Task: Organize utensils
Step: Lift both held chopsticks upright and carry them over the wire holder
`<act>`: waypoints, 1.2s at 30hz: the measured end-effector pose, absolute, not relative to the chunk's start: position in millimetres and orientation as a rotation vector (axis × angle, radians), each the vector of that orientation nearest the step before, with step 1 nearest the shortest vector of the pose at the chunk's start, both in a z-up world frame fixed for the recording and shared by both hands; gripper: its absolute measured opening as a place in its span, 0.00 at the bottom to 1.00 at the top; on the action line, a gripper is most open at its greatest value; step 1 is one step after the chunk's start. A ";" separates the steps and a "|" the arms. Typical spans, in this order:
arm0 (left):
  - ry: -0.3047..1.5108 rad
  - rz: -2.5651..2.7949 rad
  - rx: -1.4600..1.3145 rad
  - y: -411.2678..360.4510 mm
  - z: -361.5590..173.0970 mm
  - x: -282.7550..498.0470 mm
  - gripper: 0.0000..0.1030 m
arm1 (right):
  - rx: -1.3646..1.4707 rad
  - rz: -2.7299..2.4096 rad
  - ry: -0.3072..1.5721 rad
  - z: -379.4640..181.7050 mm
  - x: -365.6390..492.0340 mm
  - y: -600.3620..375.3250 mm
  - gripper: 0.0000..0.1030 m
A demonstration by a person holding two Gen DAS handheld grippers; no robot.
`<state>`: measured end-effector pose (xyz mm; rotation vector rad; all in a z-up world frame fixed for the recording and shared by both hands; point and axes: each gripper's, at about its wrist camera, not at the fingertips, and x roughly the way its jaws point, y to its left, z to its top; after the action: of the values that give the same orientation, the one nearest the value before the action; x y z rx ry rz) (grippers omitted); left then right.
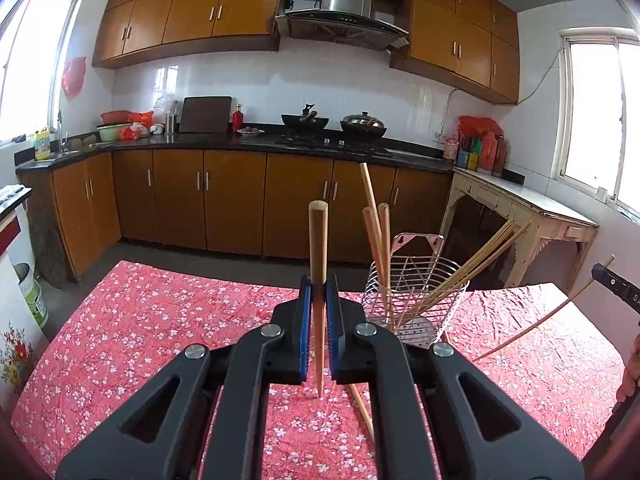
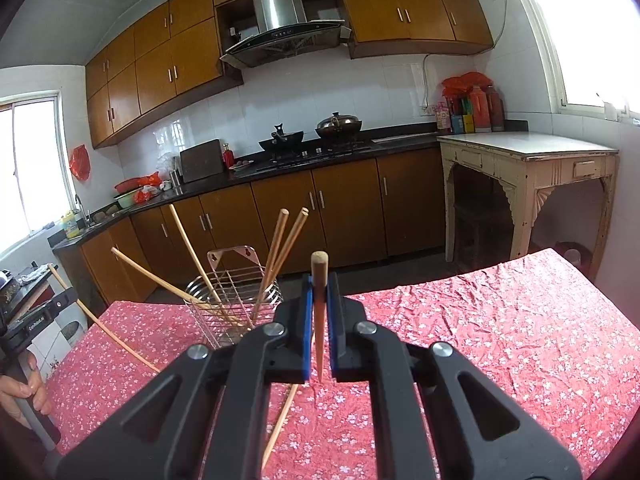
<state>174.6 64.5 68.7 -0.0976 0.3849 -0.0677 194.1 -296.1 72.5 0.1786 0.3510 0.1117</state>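
Observation:
My left gripper (image 1: 319,285) is shut on a wooden chopstick (image 1: 318,240) that stands upright between its blue pads, thick end up, tip just above the red floral tablecloth (image 1: 160,320). To its right stands a wire utensil basket (image 1: 416,300) holding several chopsticks. My right gripper (image 2: 319,282) is shut on another upright chopstick (image 2: 320,272), and the basket (image 2: 232,300) stands to its left. One loose chopstick (image 1: 362,412) lies on the cloth below the grippers; in the right wrist view this loose chopstick (image 2: 280,428) runs partly under the gripper body.
A hand (image 2: 24,388) grips the left tool's handle at the left edge. Behind the table run brown cabinets and a dark counter (image 1: 260,144) with woks on a stove. A cream side table (image 2: 528,160) stands at the right. A bucket (image 1: 32,292) sits on the floor.

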 end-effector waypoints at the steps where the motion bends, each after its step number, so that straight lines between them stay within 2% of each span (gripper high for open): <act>1: 0.382 -0.071 -0.096 62.7 70.9 174.2 0.07 | 0.181 0.117 0.348 75.0 193.4 -294.3 0.07; 14: 0.245 -0.199 -0.095 15.3 149.7 164.7 0.07 | 0.209 0.244 0.229 148.6 191.9 -272.2 0.07; 22: 0.114 -0.120 -0.125 -2.8 188.7 191.2 0.07 | 0.166 0.261 0.192 181.0 214.6 -247.8 0.07; 27: 0.073 -0.064 -0.150 -3.5 184.0 216.2 0.07 | 0.163 0.260 0.215 178.5 243.2 -236.1 0.07; 36: 0.114 -0.040 -0.190 -1.3 154.7 249.6 0.07 | 0.179 0.273 0.297 151.1 286.7 -232.5 0.07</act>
<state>249.6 -1.3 154.7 -0.1900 0.1141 -0.0396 286.7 -232.5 151.1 0.1793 0.2969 0.2727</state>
